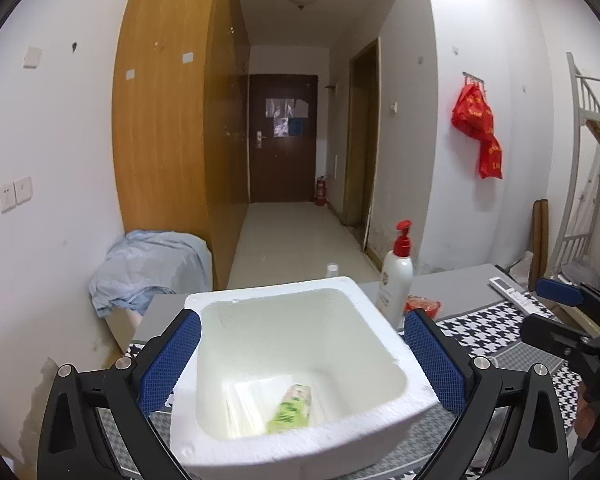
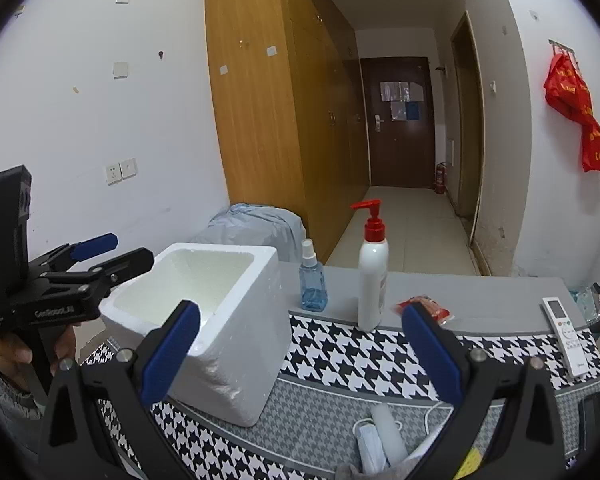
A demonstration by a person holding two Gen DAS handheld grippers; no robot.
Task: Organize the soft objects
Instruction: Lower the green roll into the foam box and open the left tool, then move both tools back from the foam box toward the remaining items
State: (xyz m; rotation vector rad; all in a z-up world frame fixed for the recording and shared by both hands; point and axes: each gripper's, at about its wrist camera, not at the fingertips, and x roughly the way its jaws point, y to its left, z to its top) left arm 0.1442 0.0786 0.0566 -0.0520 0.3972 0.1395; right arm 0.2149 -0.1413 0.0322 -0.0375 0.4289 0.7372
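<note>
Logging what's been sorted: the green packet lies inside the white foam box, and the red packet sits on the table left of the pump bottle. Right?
Not quite. The red packet sits right of the pump bottle, as the right wrist view shows. The green packet does lie inside the foam box.

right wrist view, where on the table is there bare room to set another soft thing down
Free: the houndstooth mat between the foam box and the remote, in front of the pump bottle. Also the grey strip between the red packet and remote. Crowded: the near edge, with a face mask and cable.
</note>
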